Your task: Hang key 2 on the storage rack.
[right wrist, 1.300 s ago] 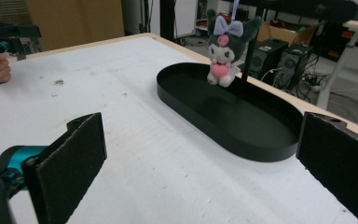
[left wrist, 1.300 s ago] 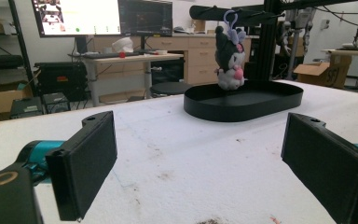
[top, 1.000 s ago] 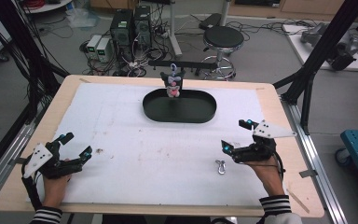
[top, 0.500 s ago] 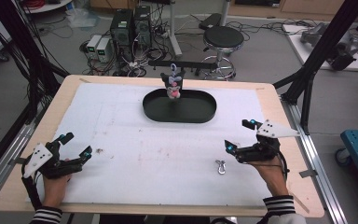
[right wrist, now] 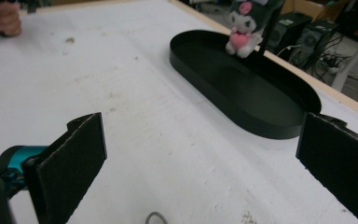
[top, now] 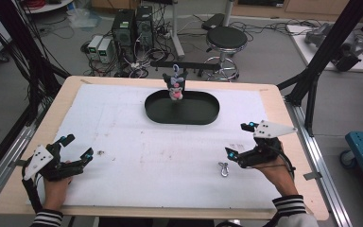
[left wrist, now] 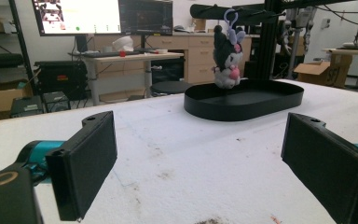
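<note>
High view: small metal clasp [top: 224,169] lies on white mat [top: 123,123], just at 9 o'clock of my right gripper [top: 240,141], long axis toward 12. Right jaws gape wide, holding nothing. Left gripper [top: 78,148] far off at 9, also wide, empty. Right hand nearer; judge it takes clasp.

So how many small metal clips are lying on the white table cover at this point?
1. The small silver metal clip lies on the white table cover near the front edge, just left of the right gripper. Its top also shows in the right gripper view.
</note>
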`<action>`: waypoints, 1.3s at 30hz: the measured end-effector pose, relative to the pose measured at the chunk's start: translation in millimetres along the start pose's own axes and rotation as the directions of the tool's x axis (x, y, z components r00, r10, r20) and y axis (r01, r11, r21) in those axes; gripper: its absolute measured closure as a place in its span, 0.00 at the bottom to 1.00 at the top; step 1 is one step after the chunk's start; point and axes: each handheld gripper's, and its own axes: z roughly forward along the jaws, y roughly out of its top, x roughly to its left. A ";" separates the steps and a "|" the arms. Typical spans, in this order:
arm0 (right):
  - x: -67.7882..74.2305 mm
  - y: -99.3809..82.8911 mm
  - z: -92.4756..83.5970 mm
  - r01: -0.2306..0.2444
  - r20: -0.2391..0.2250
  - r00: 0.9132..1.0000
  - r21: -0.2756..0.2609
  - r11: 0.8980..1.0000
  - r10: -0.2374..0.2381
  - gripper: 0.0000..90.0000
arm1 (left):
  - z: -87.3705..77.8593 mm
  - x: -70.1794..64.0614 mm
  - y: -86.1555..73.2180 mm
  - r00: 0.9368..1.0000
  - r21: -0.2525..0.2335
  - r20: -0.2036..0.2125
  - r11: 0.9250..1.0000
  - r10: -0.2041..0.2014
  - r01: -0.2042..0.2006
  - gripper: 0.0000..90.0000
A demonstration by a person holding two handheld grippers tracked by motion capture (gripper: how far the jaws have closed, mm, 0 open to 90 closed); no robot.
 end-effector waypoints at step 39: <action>5.7 -23.6 35.3 0.129 -0.204 0.977 0.357 0.925 -0.057 0.17 | 0.1 -0.4 -0.1 1.000 -0.002 0.002 1.000 0.000 0.000 0.12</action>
